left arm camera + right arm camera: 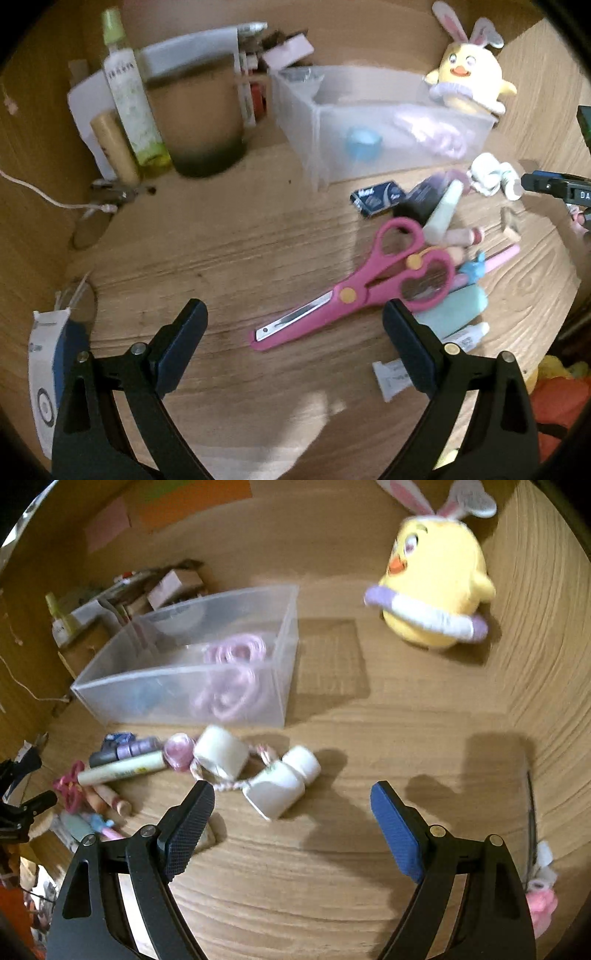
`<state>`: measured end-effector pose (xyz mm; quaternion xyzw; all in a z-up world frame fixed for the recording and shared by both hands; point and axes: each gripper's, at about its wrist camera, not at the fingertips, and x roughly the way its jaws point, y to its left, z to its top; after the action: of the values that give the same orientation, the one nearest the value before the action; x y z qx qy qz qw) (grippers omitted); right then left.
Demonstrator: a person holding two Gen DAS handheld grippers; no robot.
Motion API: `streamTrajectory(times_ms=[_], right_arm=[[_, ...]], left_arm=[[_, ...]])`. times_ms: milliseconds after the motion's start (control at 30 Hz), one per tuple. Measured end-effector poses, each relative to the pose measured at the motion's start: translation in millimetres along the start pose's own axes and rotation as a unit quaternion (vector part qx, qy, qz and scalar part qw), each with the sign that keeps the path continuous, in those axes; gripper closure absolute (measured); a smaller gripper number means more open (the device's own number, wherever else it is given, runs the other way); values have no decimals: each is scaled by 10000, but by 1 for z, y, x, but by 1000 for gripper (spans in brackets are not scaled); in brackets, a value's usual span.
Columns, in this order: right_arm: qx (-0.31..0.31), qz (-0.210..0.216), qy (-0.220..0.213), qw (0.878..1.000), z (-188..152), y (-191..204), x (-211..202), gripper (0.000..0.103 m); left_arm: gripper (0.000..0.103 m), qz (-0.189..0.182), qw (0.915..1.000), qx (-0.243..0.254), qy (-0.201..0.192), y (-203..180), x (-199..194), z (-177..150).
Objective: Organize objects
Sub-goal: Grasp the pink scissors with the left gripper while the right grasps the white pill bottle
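Pink scissors [365,282] lie on the wooden table just beyond my left gripper [295,317], which is open and empty. Behind them lies a heap of small tubes, a pen and a dark box [376,197]. A clear plastic bin [376,125] stands further back, holding a blue cup and a pink coil [232,672]. My right gripper [293,799] is open and empty, just short of a white bottle [282,784] lying on its side beside a white tape roll [221,753]. The bin also shows in the right wrist view [192,686].
A yellow plush chick [436,579] with bunny ears sits at the back right. Tall bottles [127,92] and a dark-bottomed cup [207,118] stand at the back left by a white shelf. A white carton [48,369] lies at the table's left edge. A cable [48,195] trails left.
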<state>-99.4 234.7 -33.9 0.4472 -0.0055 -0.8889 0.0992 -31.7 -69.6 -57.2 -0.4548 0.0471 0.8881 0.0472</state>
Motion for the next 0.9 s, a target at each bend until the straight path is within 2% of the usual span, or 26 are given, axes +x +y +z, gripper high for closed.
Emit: streamTrajectory(times_ms=[133,333,433,567,633,700,833,900], right_arm=[[16,-24,120,9999,0,0,10,18],[130,27,95,9999,2,-2,17,20],[170,20,85,9998,4,-3,19,22],[209,40,76,9997,4,-6,19,32],[267,92,92,9996,4,-8,20,36],[329,151,114,9993,5,-11,21,40],[370,140,150,9991,6,-13,25,54],[377,134,162,9991,6,-14,26,59]], left_arm=[[7,-73,9998,170,42,-4,10,6],[16,-252,9983,528,-27,-19,14,16],[24,-375,9973,627,9,-25,18,23],[47,-572,9962,655,28,-30,21,30],[54,-605,9959,674,21,-32,21,33],[67,-684,9953,686,15,-34,22,35],[73,-755,9947,696,-12,-39,18,37],[80,-718,9948,716,-48,-42,13,36]])
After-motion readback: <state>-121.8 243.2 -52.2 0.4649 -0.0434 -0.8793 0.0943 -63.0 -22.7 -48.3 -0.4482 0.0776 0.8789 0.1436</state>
